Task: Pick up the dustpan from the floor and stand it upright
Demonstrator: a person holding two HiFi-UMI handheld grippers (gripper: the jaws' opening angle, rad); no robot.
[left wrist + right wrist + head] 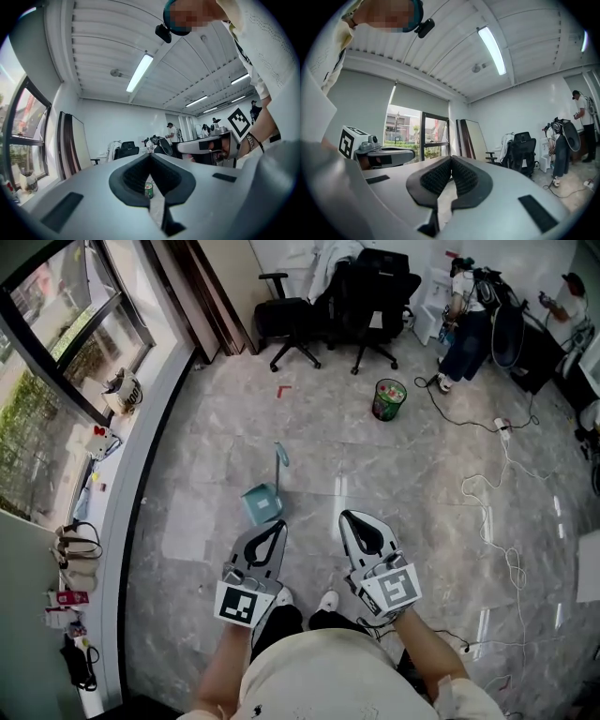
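A teal dustpan (263, 502) lies on the grey marble floor, its long handle (279, 463) pointing away from me. My left gripper (275, 528) hovers just near of the pan's right corner, shut and empty. My right gripper (351, 518) is held level with it further right, also shut with nothing between its jaws. In the left gripper view the jaws (151, 161) meet at their tips and the dustpan does not show. The right gripper view likewise shows closed tips (451, 163) and no dustpan.
A green waste bin (388, 398) stands further out on the floor, also visible in the left gripper view (148, 190). Black office chairs (287, 322) line the far wall. White cables (499, 512) trail at right. A window ledge (141, 474) with small items runs along the left. People stand at the far right.
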